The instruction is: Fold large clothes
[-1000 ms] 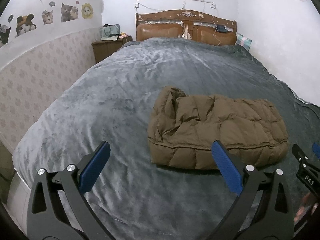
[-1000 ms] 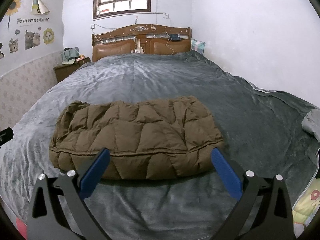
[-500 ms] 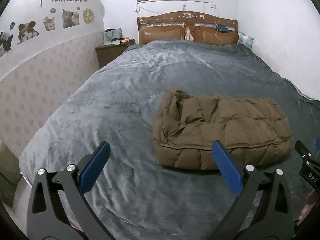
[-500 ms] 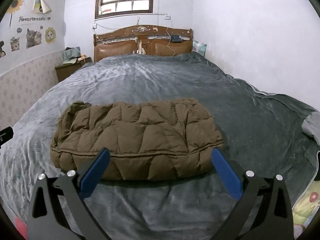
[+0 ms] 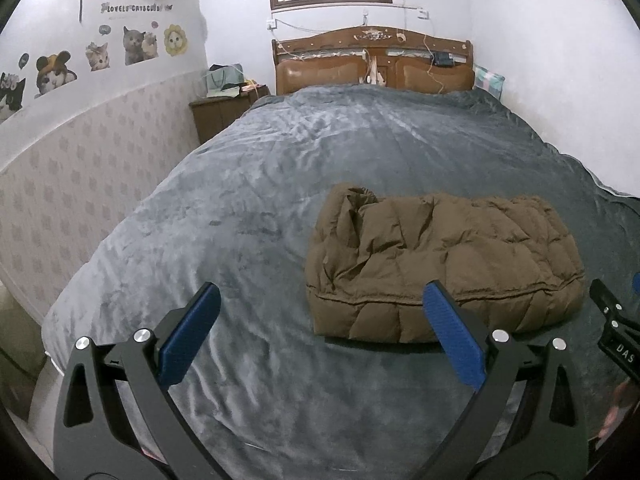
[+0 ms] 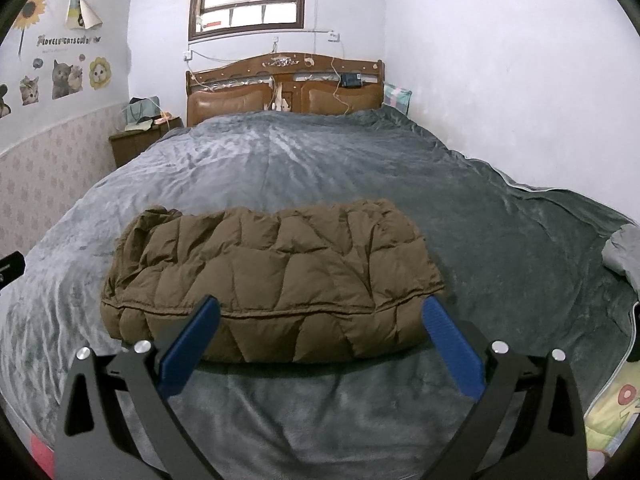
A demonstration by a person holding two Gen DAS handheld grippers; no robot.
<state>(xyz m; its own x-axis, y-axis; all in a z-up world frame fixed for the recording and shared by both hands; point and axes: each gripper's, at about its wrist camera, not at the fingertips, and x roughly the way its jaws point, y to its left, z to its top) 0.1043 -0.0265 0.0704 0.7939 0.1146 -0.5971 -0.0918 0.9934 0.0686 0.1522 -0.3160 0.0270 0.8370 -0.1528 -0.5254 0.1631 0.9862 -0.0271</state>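
Note:
A brown quilted puffer jacket [image 5: 440,268] [image 6: 272,280] lies folded into a thick rectangle on the grey blanket of the bed [image 5: 280,184] [image 6: 280,168]. My left gripper [image 5: 320,320] is open, held above the bed's near edge, with the jacket ahead and to its right. My right gripper [image 6: 320,324] is open too and hovers just short of the jacket's near hem, nothing between its blue pads [image 6: 452,344]. The right gripper's black tip [image 5: 612,320] shows at the left wrist view's right edge.
A wooden headboard [image 6: 284,92] stands at the far end and a nightstand [image 5: 224,112] with bags at the far left. Walls close in on both sides. A grey cloth [image 6: 624,256] and a patterned sheet [image 6: 612,412] lie at the bed's right edge.
Both grippers have drawn back and risen a little, so the jacket sits farther off and lower in both views. The jacket has not moved. Both grippers stayed open.

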